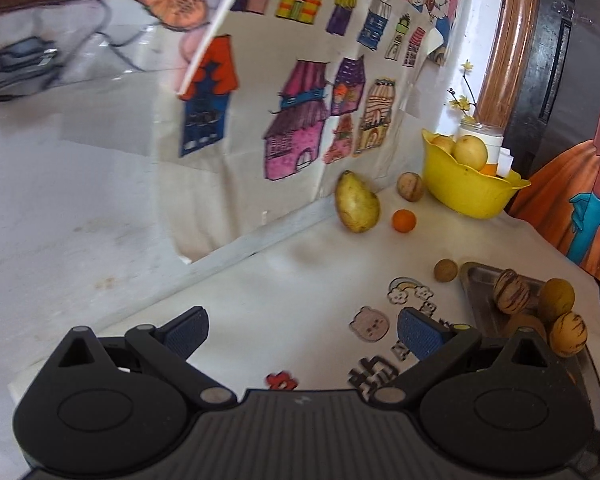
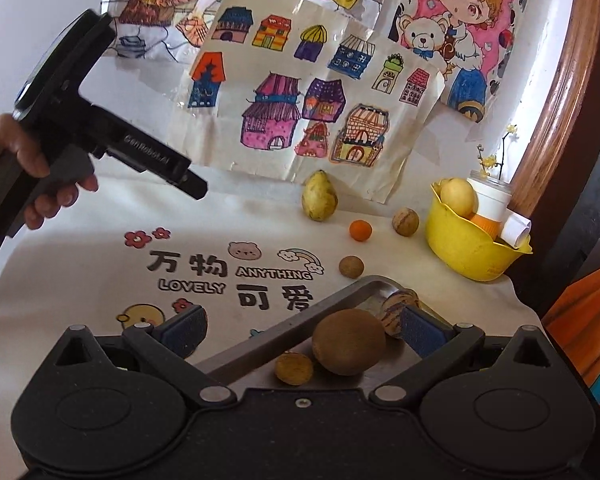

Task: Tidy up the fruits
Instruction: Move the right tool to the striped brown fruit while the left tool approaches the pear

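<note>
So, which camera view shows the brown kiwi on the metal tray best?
The right wrist view: the kiwi lies whole and close on the metal tray, between the open fingers of the right gripper. In the left wrist view it is mostly hidden behind that gripper's finger and the striped fruits.

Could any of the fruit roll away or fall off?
Maybe. The kiwi sits loose on the metal tray right between the open right gripper fingers, so a bump could roll it. The yellow bowl stands near the table edge and looks full, so adding more might spill fruit. The small orange is round and could roll too.
</note>
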Tool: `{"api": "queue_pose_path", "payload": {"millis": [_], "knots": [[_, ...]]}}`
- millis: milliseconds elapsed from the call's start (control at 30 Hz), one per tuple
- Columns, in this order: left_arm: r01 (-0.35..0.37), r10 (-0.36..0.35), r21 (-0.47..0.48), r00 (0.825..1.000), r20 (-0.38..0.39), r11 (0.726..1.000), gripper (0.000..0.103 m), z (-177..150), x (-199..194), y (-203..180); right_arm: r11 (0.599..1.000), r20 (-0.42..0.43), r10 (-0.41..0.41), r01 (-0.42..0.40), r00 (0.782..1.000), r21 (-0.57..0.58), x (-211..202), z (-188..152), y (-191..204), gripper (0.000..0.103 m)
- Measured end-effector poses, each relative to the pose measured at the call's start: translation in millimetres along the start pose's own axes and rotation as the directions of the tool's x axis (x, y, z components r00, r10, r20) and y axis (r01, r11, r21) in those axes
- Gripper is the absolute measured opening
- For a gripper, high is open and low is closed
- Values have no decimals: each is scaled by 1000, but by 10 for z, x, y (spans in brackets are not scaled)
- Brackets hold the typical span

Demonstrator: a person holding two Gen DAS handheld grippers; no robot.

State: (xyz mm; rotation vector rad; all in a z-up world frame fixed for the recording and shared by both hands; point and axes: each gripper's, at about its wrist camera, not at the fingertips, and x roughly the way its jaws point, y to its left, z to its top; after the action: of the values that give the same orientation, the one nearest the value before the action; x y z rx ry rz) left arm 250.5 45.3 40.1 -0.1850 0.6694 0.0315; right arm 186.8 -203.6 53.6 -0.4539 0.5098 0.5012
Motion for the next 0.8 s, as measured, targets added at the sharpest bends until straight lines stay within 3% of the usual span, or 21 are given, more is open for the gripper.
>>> {"api": "queue_pose_path", "payload": {"millis": [267, 500, 667, 800], "knots": [[20, -20, 20, 1000, 8, 1000, 103, 150, 226, -82, 1000, -13, -13, 13, 1000, -28, 135, 63, -89, 102], [26, -26, -18, 1000, 14, 1000, 103, 221, 386, -57, 999, -17, -47, 47, 999, -20, 270, 202, -301, 102], [22, -19, -61, 999, 41, 998, 103, 261, 500, -51, 996, -44, -60, 63, 997, 70, 469, 401, -639, 102], [23, -15, -85, 996, 89, 996, 103, 264, 591, -85, 974, -88, -32, 51, 996, 221, 736, 690, -1027, 102]]}}
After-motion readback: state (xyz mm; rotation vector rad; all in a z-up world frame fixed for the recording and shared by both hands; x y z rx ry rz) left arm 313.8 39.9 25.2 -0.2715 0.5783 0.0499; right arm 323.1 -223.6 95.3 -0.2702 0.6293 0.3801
